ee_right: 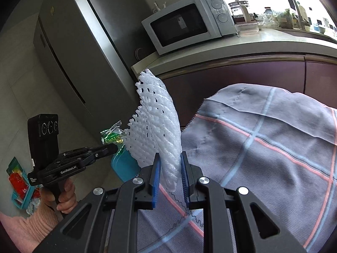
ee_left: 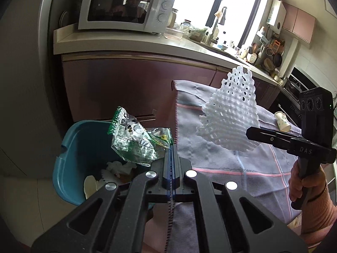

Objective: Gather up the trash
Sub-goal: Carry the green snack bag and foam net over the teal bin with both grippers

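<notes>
A single blue trash bin (ee_left: pixel 69 147) stands on the floor beside the cloth-covered desk (ee_left: pixel 221 164), and it holds crumpled white tissue (ee_left: pixel 119 167) and other pale scraps. Above the bin's opening, the left claw (ee_left: pixel 172 147) is closed on one crinkled clear wrapper (ee_left: pixel 134 139) with green edging. To the right of the bin, over the desk, the right claw (ee_right: pixel 170 168) grips one white foam fruit net (ee_right: pixel 155 126) between its blue pads (ee_right: pixel 157 175), the net standing upright. One paper cup (ee_left: pixel 283 121) with small printed marks lies tipped on the far edge of the desk. Beyond the bin, one white microwave (ee_right: pixel 189 24) sits on the kitchen counter, "Galanz" printed at its top corner. The left claw's body reads "GenRobot.AI" in the right wrist view; the right one shows "DAS" in the left wrist view. On the floor left of the bin lies a colourful packet (ee_right: pixel 20 181).
</notes>
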Available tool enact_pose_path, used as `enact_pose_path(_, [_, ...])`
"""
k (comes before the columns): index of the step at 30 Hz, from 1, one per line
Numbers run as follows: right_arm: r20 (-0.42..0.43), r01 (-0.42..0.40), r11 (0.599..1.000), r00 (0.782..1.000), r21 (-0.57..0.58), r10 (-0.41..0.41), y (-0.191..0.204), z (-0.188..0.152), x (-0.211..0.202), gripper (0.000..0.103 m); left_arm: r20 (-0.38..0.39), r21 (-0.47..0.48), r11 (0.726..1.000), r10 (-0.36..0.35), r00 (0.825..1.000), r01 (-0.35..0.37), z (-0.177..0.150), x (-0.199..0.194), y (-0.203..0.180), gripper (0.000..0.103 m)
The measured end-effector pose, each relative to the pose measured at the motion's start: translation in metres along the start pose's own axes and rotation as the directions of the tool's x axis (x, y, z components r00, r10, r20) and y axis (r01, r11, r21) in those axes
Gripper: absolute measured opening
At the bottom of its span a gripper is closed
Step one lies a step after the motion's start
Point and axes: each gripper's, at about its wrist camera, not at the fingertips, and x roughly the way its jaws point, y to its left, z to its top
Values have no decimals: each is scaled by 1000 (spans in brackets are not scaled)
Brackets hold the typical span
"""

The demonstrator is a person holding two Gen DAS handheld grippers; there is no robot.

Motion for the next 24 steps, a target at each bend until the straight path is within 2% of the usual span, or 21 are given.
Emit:
enact_pose_path(8, [-71, -9, 1000, 997, -11, 8, 19, 18, 53, 17, -31, -48, 998, 47, 998, -49, -4, 11, 37, 1])
enact_pose_path(16, [-143, 2, 1000, 990, -8, -4, 29, 28, 100, 17, -89, -79, 993, 85, 992, -92, -10, 40, 65, 1])
enact_pose_path(24, [-202, 26, 1000, 979, -14, -29, 36, 27, 136, 17, -136, -98, 989, 94, 986, -107, -17, 67, 82, 1])
